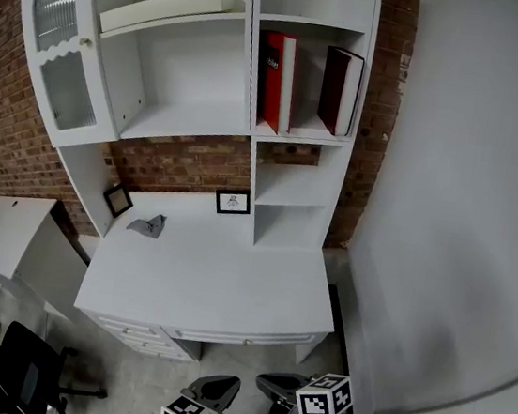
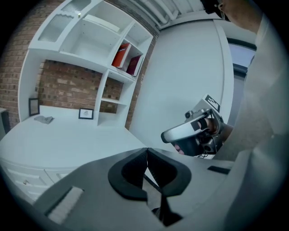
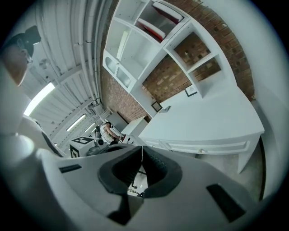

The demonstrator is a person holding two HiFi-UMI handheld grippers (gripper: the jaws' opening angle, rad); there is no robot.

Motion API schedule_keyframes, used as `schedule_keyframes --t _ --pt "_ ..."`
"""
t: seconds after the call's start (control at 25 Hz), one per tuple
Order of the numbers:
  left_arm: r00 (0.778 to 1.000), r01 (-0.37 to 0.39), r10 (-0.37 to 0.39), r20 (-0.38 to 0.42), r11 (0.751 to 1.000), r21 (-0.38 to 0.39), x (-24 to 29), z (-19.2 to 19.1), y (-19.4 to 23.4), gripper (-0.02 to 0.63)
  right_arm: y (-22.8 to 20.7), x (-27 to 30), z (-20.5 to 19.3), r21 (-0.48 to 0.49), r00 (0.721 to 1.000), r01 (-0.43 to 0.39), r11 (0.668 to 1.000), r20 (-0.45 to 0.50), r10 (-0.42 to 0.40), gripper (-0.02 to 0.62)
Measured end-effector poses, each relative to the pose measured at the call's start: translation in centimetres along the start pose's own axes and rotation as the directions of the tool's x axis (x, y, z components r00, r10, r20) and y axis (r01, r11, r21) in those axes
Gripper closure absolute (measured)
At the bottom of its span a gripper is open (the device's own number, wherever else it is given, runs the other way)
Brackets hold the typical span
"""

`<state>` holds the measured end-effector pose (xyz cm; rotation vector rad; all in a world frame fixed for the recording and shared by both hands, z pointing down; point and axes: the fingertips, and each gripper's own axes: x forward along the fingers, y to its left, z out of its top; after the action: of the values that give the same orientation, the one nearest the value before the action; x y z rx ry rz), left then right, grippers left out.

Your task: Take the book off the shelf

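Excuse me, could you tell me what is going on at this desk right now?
A person stands in front of a white desk with a gripper in each hand. The left gripper and the right gripper are both shut and empty, short of the desk. A red book and a darker book stand on the shelf, not yet touched.

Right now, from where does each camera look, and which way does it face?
Head view: on the person's head, looking down at the desk and the shelf with the red book; left gripper and right gripper at the bottom.
Left gripper view: on the left gripper, looking along its shut jaws toward the shelf; the right gripper at right.
Right gripper view: on the right gripper, tilted, facing the desk past its shut jaws.
Shared: the desk and red book.
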<state>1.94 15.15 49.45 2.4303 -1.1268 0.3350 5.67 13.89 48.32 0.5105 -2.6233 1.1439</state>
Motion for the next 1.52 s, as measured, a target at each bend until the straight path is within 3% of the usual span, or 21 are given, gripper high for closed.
schedule_keyframes --t 0.64,0.88,1.08,1.24,1.52 --pt "0.998 -0.044 0.045 -0.042 0.999 0.006 10.6 4.6 0.0 0.601 -9.3 -4.7 6.5 0.040 0.999 -0.035 0.999 0.017 0.034 0.589" --pt "0.995 -0.082 0.083 -0.048 0.996 0.020 13.8 5.5 -0.4 0.601 -13.1 -5.7 7.2 0.029 0.998 -0.044 0.999 -0.044 0.046 0.589" --pt "0.993 -0.112 0.112 -0.044 0.994 0.009 14.4 6.0 0.4 0.601 -13.4 -4.7 8.4 -0.139 0.996 -0.013 0.990 -0.091 0.000 0.589" --pt "0.991 -0.131 0.131 -0.013 0.991 0.007 14.7 6.8 2.1 0.601 -13.7 -4.1 10.2 -0.117 0.999 -0.011 0.993 -0.051 0.005 0.589" --pt "0.994 -0.103 0.104 0.047 0.995 -0.005 13.5 8.7 7.3 0.601 -15.0 -2.4 12.9 -0.104 0.994 0.112 0.988 0.021 -0.110 0.589"
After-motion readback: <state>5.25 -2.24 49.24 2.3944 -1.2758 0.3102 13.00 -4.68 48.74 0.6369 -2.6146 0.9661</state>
